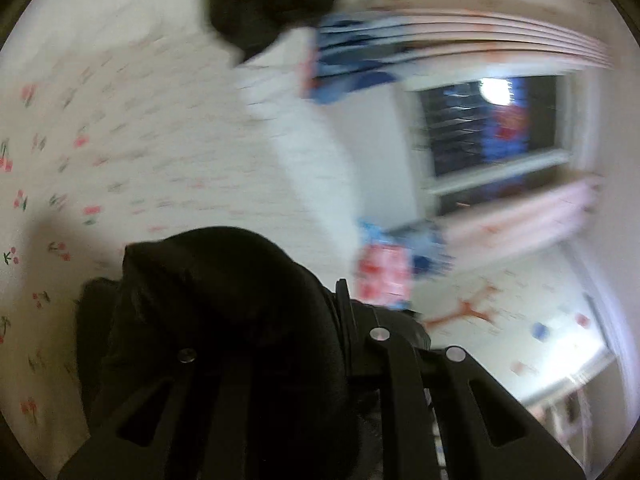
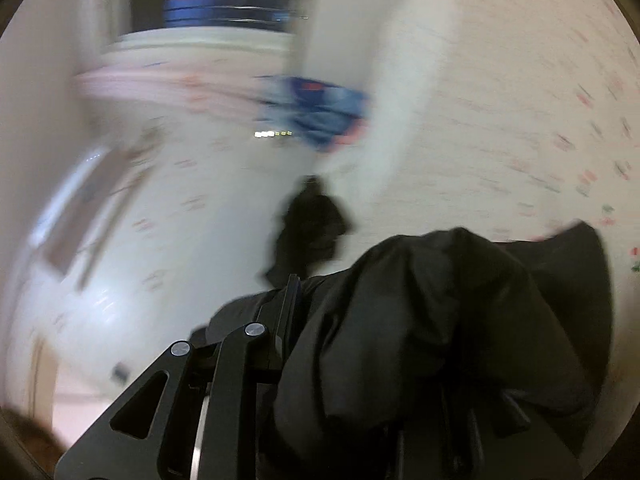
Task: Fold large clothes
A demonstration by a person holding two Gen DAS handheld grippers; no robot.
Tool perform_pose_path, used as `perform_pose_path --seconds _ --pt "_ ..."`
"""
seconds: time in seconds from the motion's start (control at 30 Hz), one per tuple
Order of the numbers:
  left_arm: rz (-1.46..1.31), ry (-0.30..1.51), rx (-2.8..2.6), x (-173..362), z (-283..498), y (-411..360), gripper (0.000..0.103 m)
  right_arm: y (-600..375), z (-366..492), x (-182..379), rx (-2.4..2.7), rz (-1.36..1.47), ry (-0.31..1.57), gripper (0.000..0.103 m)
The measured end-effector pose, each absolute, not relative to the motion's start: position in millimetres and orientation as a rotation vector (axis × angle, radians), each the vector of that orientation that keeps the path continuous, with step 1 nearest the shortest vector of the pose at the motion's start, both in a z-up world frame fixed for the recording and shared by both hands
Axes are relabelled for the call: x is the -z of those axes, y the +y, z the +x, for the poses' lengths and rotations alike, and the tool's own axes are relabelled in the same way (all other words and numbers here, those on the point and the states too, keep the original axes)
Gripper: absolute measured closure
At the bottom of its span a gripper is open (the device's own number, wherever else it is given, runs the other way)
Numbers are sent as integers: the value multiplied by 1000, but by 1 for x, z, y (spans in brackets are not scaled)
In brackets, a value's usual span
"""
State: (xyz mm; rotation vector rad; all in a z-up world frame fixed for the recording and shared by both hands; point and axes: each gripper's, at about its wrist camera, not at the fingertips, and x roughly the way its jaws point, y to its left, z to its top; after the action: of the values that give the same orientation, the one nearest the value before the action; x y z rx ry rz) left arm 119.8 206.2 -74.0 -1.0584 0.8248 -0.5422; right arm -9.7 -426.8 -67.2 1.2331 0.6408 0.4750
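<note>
Both views are motion-blurred. A black garment (image 1: 224, 304) is bunched over my left gripper (image 1: 332, 312) and hides its left finger; the jaws look closed on the cloth. Another dark bunch (image 1: 264, 4) shows at the top of the left wrist view, where the other gripper holds it. In the right wrist view the same black garment (image 2: 448, 320) drapes over my right gripper (image 2: 304, 304), which is shut on it; the far bunch (image 2: 310, 228) hangs ahead. The garment is lifted above a white sheet with small cherry prints (image 1: 100, 152).
A bed with the cherry-print sheet (image 2: 540, 140) lies below. A white pillow or folded bedding (image 1: 304, 152) with blue and red printed cloth (image 1: 384, 272) lies at its edge. A dark window (image 1: 492, 128) and pink curtain (image 1: 520, 216) are behind.
</note>
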Motion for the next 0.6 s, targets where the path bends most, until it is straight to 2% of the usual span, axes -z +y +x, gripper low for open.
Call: perform_pose_path --seconds 0.1,0.13,0.2,0.27,0.33,0.4,0.43,0.5,0.6 --pt "-1098 894 470 108 136 200 85 -423 8 98 -449 1298 691 81" --pt "-1078 916 452 109 139 198 85 -422 10 95 -444 1294 694 77" --pt "-1065 933 464 104 138 198 81 -424 8 89 -464 1341 678 56" --pt "-1115 951 509 96 133 205 67 -427 0 75 -478 1370 624 22" --pt "-1233 913 549 85 123 222 32 -432 -14 57 -495 1355 570 11" --pt "-1303 831 546 69 109 238 13 -435 -20 32 -504 1319 528 9" --pt "-1339 767 560 57 101 249 7 -435 -25 22 -506 1298 511 8" --pt "-1332 715 553 39 91 258 7 -427 -32 -3 -478 1190 506 8" --pt "-1146 650 567 2 74 246 7 -400 -31 -39 -400 934 550 8"
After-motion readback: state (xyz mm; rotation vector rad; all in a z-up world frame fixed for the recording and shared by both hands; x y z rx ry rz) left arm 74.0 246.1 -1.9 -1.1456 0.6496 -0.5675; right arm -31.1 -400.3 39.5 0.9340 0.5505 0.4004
